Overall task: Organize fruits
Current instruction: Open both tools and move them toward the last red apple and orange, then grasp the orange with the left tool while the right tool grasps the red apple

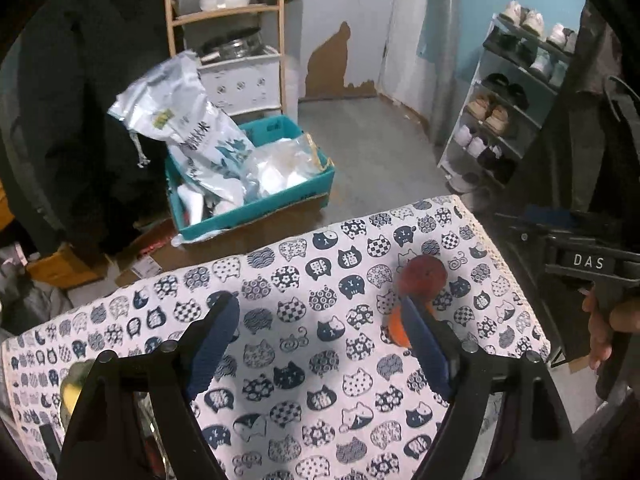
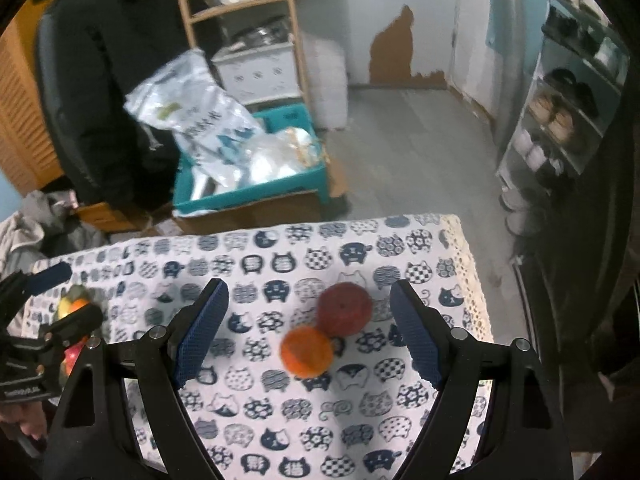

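A cat-patterned cloth (image 2: pixel 256 420) covers the table. On it, in the right wrist view, a red apple (image 2: pixel 345 309) and an orange (image 2: pixel 306 353) lie touching each other. They sit between the spread fingers of my right gripper (image 2: pixel 309 290), which is open, its pads clear of both. In the left wrist view my left gripper (image 1: pixel 316 308) is open over bare cloth (image 1: pixel 304 364). The apple (image 1: pixel 426 276) lies just beyond its right finger, which half hides the orange (image 1: pixel 394 330). More fruit (image 2: pixel 74 304) lies at the table's left end, beside my left gripper's blue pad (image 2: pixel 50 274).
A teal box (image 1: pixel 256 210) full of plastic bags stands on the floor past the table's far edge. There is a shoe rack (image 1: pixel 504 120) at the right, a wooden shelf (image 1: pixel 228 12) with pots at the back and a dark coat (image 1: pixel 80 100) at the left. A hand (image 1: pixel 604 320) holds the right gripper's body.
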`<state>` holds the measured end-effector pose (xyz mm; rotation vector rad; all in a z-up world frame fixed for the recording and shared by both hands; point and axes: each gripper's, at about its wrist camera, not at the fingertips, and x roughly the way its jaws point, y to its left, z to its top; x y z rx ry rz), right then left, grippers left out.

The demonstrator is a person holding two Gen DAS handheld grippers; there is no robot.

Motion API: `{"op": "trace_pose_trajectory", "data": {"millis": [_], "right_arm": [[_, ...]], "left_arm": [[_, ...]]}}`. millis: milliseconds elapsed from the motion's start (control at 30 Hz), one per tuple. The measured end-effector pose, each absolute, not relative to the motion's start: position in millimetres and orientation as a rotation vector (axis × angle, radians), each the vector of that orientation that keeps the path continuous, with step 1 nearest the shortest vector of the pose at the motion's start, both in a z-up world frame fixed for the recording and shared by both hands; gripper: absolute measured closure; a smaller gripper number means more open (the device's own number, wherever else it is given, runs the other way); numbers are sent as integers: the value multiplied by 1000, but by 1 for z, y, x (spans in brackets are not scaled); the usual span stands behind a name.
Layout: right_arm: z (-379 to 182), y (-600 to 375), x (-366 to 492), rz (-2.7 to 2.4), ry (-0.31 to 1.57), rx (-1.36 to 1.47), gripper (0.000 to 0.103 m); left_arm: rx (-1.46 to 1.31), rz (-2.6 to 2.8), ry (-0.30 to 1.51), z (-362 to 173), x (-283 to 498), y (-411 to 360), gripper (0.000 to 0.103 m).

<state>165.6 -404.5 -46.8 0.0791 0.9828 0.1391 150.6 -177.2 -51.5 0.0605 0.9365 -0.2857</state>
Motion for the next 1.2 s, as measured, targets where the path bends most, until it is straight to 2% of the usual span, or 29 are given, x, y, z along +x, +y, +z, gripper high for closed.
{"op": "trace_pose_trajectory", "data": {"millis": [533,1200], "right_arm": [[-156,-416,223,91,1244,88,21],[-223,-413,240,91,1377,112,21]], "left_arm": [[65,-325,1157,-141,222,-211,19],[83,-297,1279,-203,248,-218,19]]}}
